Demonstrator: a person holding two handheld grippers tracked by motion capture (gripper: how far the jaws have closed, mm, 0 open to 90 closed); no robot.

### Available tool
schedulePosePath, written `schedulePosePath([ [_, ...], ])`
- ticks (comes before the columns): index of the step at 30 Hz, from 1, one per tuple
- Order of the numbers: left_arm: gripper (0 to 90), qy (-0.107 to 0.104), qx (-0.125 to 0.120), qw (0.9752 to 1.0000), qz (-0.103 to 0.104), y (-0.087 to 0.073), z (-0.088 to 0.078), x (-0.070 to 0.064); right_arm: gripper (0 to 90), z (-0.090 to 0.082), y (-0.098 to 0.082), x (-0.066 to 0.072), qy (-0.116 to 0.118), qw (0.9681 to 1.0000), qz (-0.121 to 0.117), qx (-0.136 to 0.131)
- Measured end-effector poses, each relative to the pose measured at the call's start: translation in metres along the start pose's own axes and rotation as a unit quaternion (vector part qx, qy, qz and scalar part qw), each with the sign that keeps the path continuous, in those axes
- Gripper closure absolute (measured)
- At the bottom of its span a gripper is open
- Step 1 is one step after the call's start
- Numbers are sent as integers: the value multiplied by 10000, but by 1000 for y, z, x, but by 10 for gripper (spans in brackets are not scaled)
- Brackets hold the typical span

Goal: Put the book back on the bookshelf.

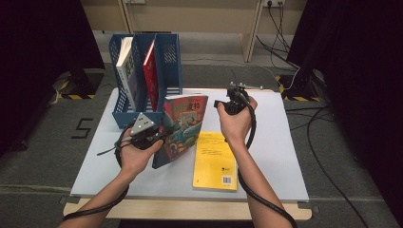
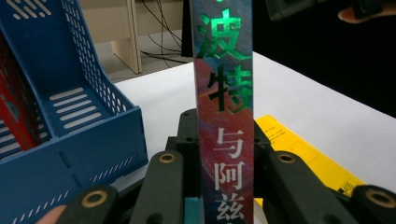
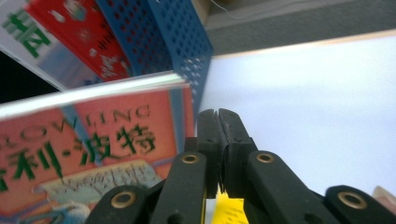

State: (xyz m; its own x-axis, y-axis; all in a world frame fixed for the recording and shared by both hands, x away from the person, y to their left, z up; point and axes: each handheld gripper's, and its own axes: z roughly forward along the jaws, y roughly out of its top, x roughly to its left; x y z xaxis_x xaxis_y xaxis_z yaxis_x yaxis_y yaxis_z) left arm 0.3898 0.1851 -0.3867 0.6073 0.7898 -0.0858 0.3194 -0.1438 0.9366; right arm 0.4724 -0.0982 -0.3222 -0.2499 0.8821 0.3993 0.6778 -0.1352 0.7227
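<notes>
a person's left hand (image 1: 135,154) is gripping the left gripper (image 1: 157,135), whose jaws are clamping a colourful book (image 1: 183,126) standing upright near the blue file rack (image 1: 164,71) at the table's far left. a yellow book (image 1: 215,161) is lying flat to its right. the right gripper (image 1: 219,103) is hovering farther back.

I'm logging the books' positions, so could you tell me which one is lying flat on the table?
The yellow book. The colourful book stands upright in the left gripper, and the other two stand in the blue rack.
</notes>
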Motion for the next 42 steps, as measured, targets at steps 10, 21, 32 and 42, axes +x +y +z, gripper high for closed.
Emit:
schedulePosePath([
  [10,742,-13,-47,10000,38,-12,-12,0,871,14,14,42,637,9954,-478,-532],
  [21,734,-28,30,10000,-77,-27,-25,7,883,27,0,66,857,9925,-753,-437],
  [32,676,-110,80,9999,-105,-26,-27,9,900,28,-10,80,1025,9895,-893,-490],
  [42,731,-309,-70,9993,-191,-27,-30,9,900,24,-11,82,1056,9880,-1002,-513],
])
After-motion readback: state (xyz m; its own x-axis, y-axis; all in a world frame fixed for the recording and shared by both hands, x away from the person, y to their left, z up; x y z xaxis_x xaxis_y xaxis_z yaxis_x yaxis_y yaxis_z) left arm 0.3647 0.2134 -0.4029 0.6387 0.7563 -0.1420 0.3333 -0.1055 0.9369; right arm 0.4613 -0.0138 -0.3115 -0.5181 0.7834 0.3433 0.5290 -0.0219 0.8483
